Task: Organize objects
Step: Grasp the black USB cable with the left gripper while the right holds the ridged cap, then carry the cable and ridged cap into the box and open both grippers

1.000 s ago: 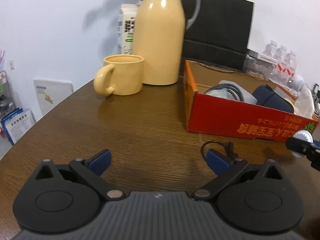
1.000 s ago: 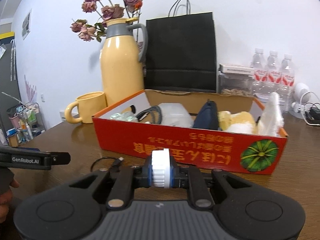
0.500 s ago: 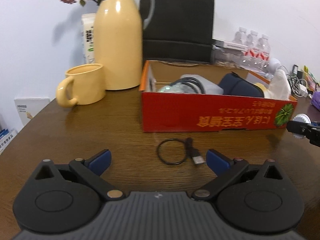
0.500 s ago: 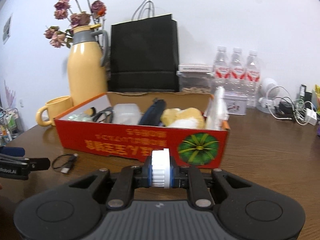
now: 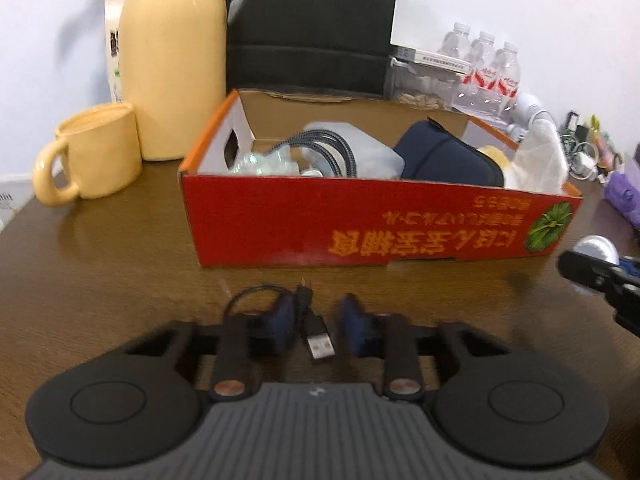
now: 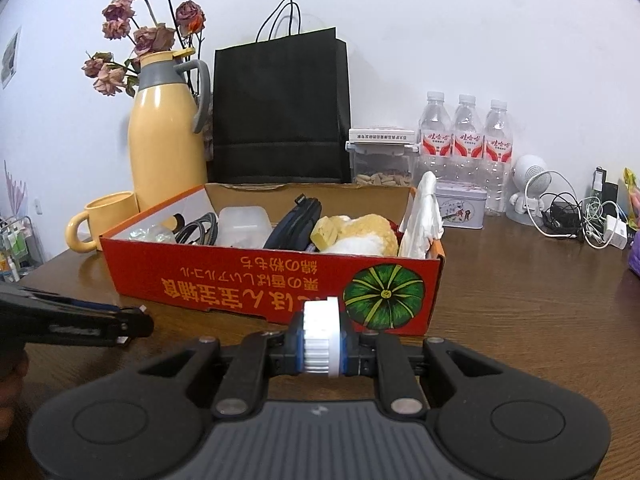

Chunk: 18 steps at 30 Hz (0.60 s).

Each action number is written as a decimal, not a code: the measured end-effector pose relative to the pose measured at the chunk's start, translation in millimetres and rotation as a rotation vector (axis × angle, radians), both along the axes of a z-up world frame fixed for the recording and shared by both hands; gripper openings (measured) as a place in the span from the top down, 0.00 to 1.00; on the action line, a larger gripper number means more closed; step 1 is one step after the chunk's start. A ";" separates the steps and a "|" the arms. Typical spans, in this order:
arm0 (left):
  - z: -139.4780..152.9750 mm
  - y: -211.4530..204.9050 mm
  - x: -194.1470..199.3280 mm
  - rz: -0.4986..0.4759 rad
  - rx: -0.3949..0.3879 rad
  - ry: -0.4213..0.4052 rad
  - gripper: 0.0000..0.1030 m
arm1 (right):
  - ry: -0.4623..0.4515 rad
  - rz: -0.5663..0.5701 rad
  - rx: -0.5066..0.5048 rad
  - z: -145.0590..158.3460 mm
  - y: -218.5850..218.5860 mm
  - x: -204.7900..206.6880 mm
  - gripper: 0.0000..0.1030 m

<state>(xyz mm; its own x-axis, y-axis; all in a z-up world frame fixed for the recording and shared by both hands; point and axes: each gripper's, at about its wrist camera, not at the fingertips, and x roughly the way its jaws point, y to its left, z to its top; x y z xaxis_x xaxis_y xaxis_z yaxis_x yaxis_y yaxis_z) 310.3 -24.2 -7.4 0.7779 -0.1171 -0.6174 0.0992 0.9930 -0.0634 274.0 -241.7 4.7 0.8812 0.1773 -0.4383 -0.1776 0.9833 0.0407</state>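
The short black USB cable (image 5: 310,326) is seen lying on the wooden counter (image 5: 120,280) just before the red box (image 5: 360,224), the left gripper (image 5: 316,326) jaws closing around it (pads apart). A white ridged disc (image 6: 320,336) is pinched by the right gripper (image 6: 320,354).

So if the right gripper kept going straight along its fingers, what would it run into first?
Most likely the red box's front wall, near its pumpkin print. The right gripper, shut on a white ribbed wheel, points at it; depth is unclear.

Wooden table (image 5: 120,264) bearing red box (image 5: 360,224), mug (image 5: 92,152)
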 end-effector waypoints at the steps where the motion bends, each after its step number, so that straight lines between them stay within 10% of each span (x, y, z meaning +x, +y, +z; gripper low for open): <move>1: -0.4 0.5 0.8 0.003 -0.006 0.002 0.87 | 0.001 0.002 -0.002 -0.3 0.6 0.0 0.86; 18: 59.6 -8.6 -38.4 -0.027 -0.055 -0.250 0.88 | -0.101 0.016 -0.017 23.0 11.9 -1.8 0.86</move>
<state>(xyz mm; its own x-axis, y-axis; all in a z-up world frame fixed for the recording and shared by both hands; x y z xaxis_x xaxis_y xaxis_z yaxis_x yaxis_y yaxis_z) 271.9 -32.7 52.2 0.9015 -0.1677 -0.3989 0.1447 0.9856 -0.0874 272.2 -229.9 27.7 0.9179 0.1855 -0.3509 -0.1961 0.9806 0.0053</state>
